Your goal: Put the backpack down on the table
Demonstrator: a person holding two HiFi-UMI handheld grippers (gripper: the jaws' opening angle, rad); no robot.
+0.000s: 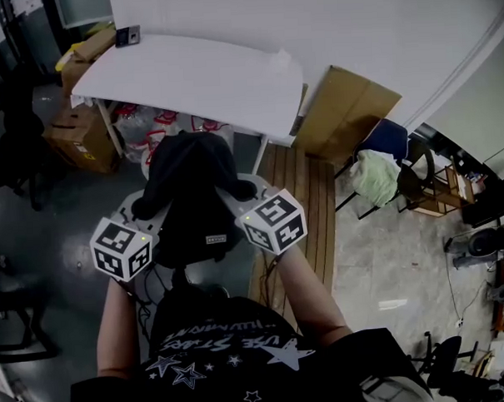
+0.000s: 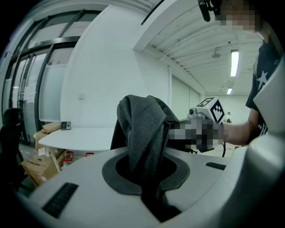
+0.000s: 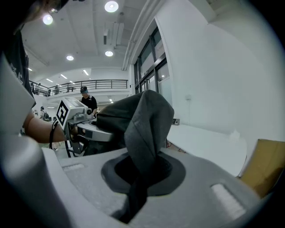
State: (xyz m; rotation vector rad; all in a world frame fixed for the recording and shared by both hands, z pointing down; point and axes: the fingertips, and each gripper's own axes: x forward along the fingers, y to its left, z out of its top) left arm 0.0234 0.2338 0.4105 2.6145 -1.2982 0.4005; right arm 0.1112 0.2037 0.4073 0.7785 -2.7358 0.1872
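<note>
A black backpack [image 1: 187, 190] hangs in the air in front of the white table [image 1: 197, 78], held up between both grippers. My left gripper [image 1: 146, 211] is shut on a dark shoulder strap [image 2: 144, 147] at the pack's left side. My right gripper [image 1: 235, 197] is shut on the other strap [image 3: 142, 147] at the pack's right side. In each gripper view the strap rises out of the shut jaws and the white table [image 2: 75, 139] [image 3: 209, 144] lies ahead beyond it. The pack's bottom is off the table.
Cardboard boxes [image 1: 81, 133] and bags stand under and left of the table. A flat cardboard sheet [image 1: 344, 113] leans against the wall on the right. A chair with clothes [image 1: 382, 169] stands further right. A small dark device [image 1: 128, 35] sits at the table's far edge.
</note>
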